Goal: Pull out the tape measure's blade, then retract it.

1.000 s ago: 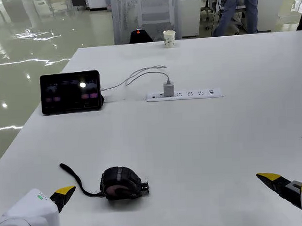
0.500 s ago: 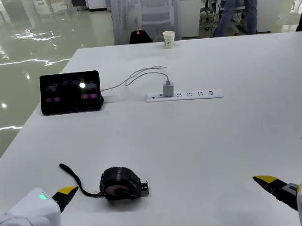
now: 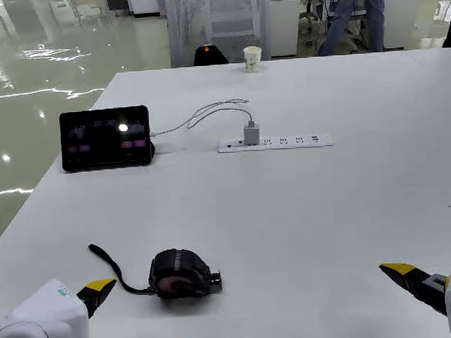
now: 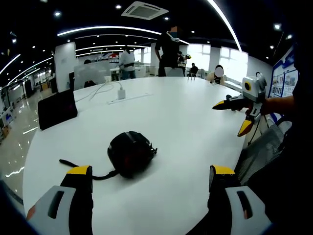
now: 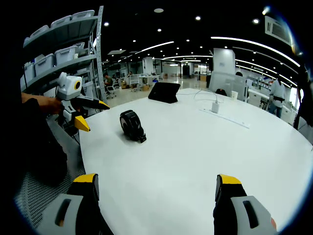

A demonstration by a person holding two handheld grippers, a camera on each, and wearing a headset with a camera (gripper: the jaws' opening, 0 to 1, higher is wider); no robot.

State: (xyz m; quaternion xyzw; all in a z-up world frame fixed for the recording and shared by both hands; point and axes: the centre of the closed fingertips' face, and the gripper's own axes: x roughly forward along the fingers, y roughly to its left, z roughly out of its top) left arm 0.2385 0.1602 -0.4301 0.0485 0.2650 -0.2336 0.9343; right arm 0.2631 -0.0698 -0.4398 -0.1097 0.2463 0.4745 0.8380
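Tape measure [image 3: 181,274] lies free by the table's [image 3: 301,211] front edge.
Left claw [image 4: 151,171], jaws apart, sits just behind it; right claw [image 5: 157,178] (also spread) is well apart.

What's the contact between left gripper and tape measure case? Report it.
Apart. In the left gripper view the open left gripper flanks the tape measure, white table showing between each jaw and its case.
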